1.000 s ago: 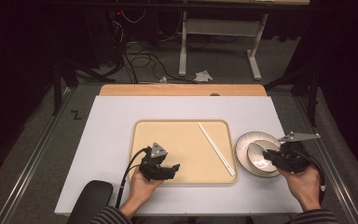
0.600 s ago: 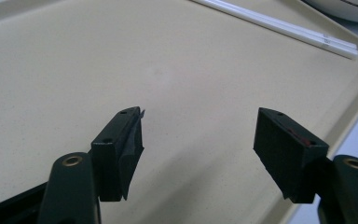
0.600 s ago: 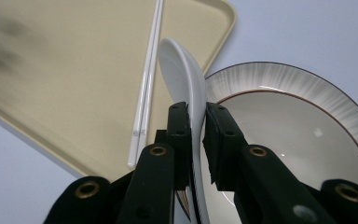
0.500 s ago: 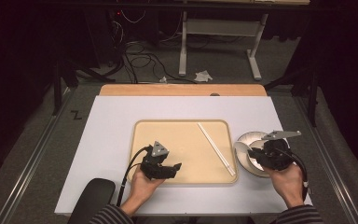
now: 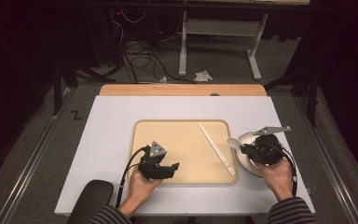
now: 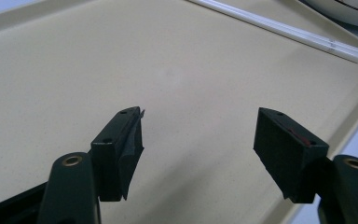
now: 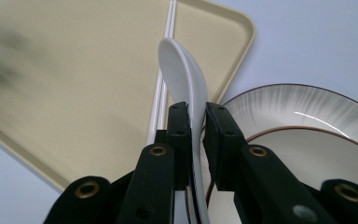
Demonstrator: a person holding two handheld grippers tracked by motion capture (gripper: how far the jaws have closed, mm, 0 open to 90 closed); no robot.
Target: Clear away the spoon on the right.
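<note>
White spoon (image 7: pixel 186 79), unlabelled, clamped in right hand-held gripper (image 7: pixel 196 122).

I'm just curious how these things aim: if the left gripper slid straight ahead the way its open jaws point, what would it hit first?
Most likely the bare floor of the tan tray: the left gripper slants down at it, jaws open and empty. If it skimmed above the surface instead, the white chopsticks near the tray's far edge would come next. Depth is hard to judge.

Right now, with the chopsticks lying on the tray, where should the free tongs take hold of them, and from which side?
Grip the chopsticks near mid-length, coming straight down from above with the open left tongs, jaws set across the pair. They lie flat, side by side, slanting across the tray, so probably only a pinch from above across both thin sticks catches them together.
</note>
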